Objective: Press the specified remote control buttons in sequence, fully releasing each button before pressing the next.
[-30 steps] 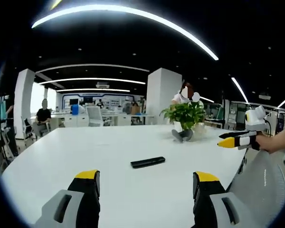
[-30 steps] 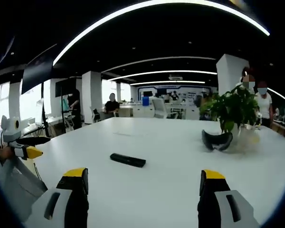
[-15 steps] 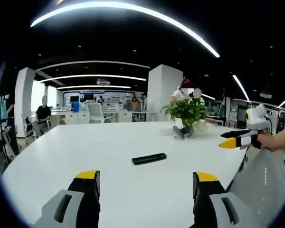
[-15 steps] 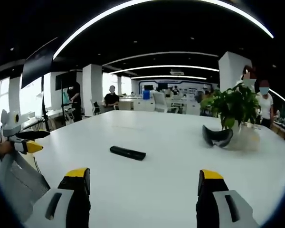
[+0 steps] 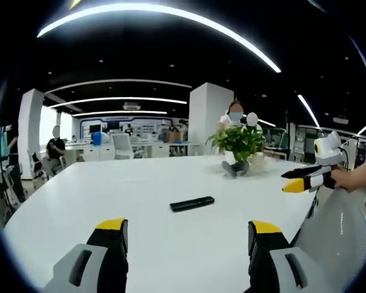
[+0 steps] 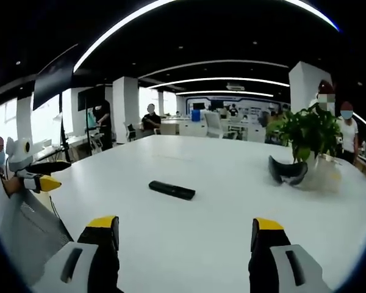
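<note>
Black plastic, slim and flat, the remote control (image 5: pixel 191 204) lies alone near the middle of the white counter (image 5: pixel 79 207). It looks light and stiff, likely to skid under a sideways push, so a press should come straight down on a button, perhaps with the body steadied at its long edges. It sits well ahead of the left gripper (image 5: pixel 186 235) and the right gripper (image 6: pixel 186 232), both held back with fingers wide apart. Beyond stands a potted plant (image 5: pixel 238 143).
</note>
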Demonstrator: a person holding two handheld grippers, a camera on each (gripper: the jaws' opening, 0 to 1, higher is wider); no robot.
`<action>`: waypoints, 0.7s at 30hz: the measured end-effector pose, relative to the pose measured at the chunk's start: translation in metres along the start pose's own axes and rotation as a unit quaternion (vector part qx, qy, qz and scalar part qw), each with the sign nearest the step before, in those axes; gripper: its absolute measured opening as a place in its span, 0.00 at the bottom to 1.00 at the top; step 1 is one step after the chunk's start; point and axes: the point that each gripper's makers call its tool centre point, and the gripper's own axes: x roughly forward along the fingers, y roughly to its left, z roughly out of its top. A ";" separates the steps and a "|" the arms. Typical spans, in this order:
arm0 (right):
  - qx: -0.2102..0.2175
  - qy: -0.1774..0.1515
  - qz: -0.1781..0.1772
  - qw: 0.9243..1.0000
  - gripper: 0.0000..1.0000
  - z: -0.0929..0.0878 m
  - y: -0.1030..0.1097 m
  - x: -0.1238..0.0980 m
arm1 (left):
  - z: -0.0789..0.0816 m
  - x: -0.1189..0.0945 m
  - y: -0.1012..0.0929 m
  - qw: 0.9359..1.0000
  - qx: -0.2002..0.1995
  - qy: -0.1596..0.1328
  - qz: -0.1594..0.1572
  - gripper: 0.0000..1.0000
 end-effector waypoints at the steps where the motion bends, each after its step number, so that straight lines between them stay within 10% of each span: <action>1: 0.002 -0.001 0.001 1.000 0.89 0.000 0.000 0.000 | -0.002 0.001 -0.001 1.000 0.000 0.005 -0.002 0.83; 11: -0.004 0.016 -0.004 1.000 0.84 -0.010 -0.011 0.000 | -0.010 0.003 -0.006 0.999 0.011 0.041 -0.019 0.88; 21: -0.012 0.040 -0.002 0.999 0.71 -0.019 -0.012 0.000 | -0.051 0.030 -0.005 0.969 0.088 0.196 -0.119 0.96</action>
